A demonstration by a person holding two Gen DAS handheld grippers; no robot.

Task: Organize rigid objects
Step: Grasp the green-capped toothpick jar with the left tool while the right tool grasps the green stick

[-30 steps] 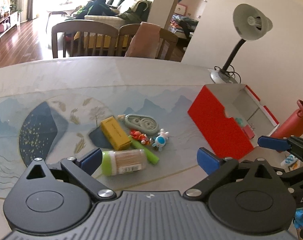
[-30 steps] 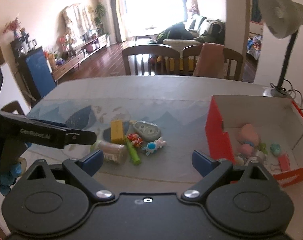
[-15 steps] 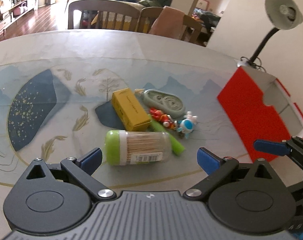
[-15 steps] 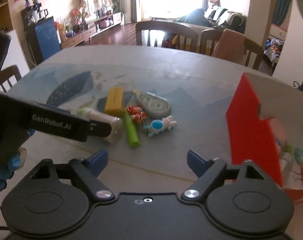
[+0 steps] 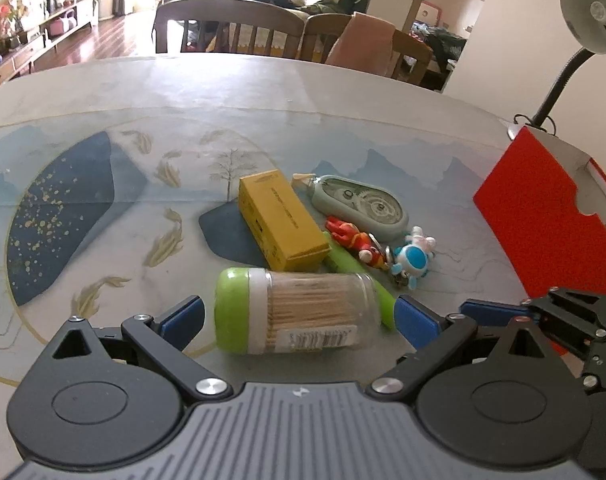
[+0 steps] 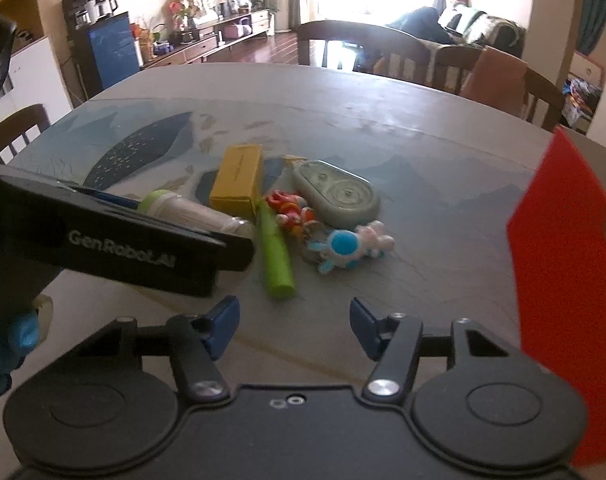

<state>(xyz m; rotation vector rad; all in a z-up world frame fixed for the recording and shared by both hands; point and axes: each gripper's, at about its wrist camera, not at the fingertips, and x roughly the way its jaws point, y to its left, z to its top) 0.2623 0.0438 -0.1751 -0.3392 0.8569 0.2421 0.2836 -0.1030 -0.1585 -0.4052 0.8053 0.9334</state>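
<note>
Table (image 5: 303, 92): carries everything listed; we take the box (image 5: 543, 216), red, at its right end, as landmark. Box: open carton, only its red wall shows now, where a second ago the right view looked down into it at small items already stowed. Left gripper (image 5: 299, 316): well left of the box, jaws wide apart and straddling the jar, pads on either side with no contact we can see; it has come down on the pile since a second ago, when the jar lay farther ahead. Right gripper (image 6: 295, 322): just left of the box wall, jaws part open and empty, having just been closing; the marker lies ahead of them, not between. Jar (image 5: 299, 312): toothpicks, green cap, on its side, farthest of the pile from the box. Carton (image 5: 281, 220): yellow, behind the jar. Tape dispenser (image 5: 359, 204): grey-green, nearer the box. Marker (image 6: 277, 256): green, beside the jar. Red figure (image 5: 357, 242) and blue-white figure (image 5: 415, 256): smallest, nearest the box. We judge both grippers are set to pick, jar first; six items remain unsorted.
</note>
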